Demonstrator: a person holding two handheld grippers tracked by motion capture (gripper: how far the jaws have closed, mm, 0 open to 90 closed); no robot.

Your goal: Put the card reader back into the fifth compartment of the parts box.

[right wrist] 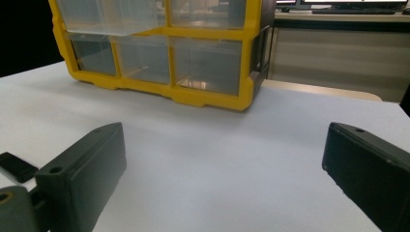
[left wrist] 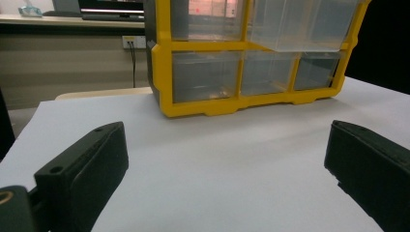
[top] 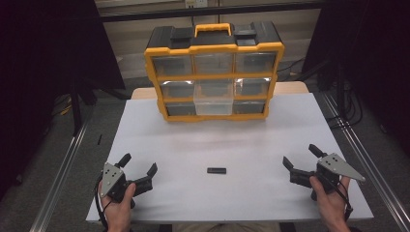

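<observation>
A yellow and black drawer organiser (top: 214,72) stands at the far side of the white table (top: 232,145); its clear middle drawer (top: 213,102) is pulled out toward me. A small flat black object (top: 216,170) lies on the table between my hands, and also appears at the left edge of the right gripper view as the black object (right wrist: 17,166). My left gripper (top: 139,164) rests near the front left, jaws wide apart and empty. My right gripper (top: 302,155) rests near the front right, also open with nothing between its jaws. The organiser (left wrist: 251,53) faces both gripper cameras.
The table's front edge (top: 227,221) runs just under my hands. Metal rails (top: 63,169) run along both sides of the table. Dark stands and cables (top: 348,106) sit beyond the right edge. A bench with monitors (right wrist: 348,9) stands behind the organiser.
</observation>
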